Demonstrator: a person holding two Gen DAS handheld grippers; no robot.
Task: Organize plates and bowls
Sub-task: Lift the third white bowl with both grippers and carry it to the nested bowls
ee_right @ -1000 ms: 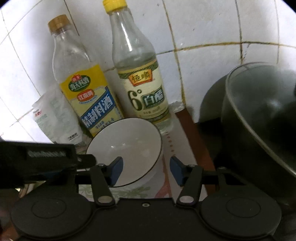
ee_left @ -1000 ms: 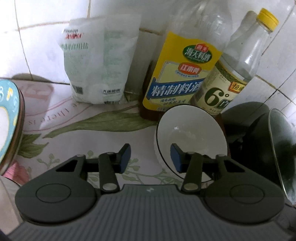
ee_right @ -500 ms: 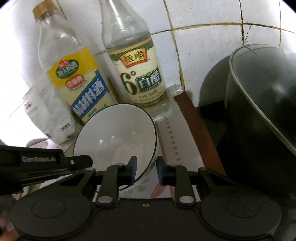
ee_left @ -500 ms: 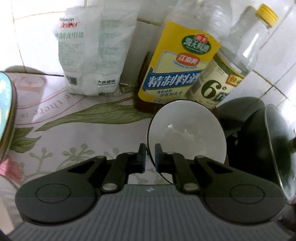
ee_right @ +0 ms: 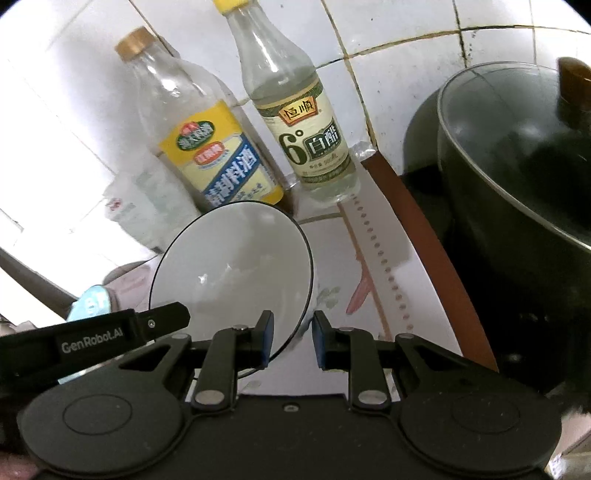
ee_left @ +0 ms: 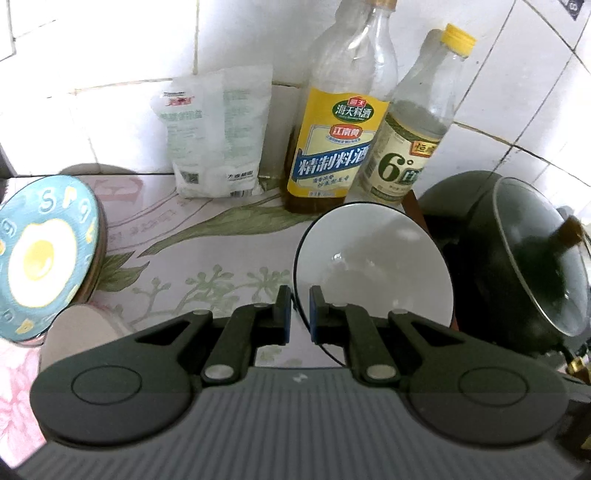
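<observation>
White glazed ceramic bowl with thin black rim [ee_left: 373, 266]: glossy, smooth, catching small highlights inside. Round blue plate with a fried-egg print [ee_left: 40, 254]: glazed, satin sheen. Counter [ee_left: 207, 236] under a floral-printed covering, smooth with a slight shine, likely plastic. Wall of white ceramic tiles [ee_right: 406, 22], glossy, with darkened grout lines. Tall clear bottle with yellow paper label [ee_left: 343, 122] and smaller clear bottle with yellow plastic cap [ee_left: 417, 122]: transparent, shiny. White plastic film bag [ee_left: 218, 133], crinkled, semi-matt. Dark pot with clear glass lid [ee_right: 517, 192]: reflective. Left tool [ee_left: 300, 314]: matt black plastic, ribbed grey housing, blue pads, bright metal pivot pins.
</observation>
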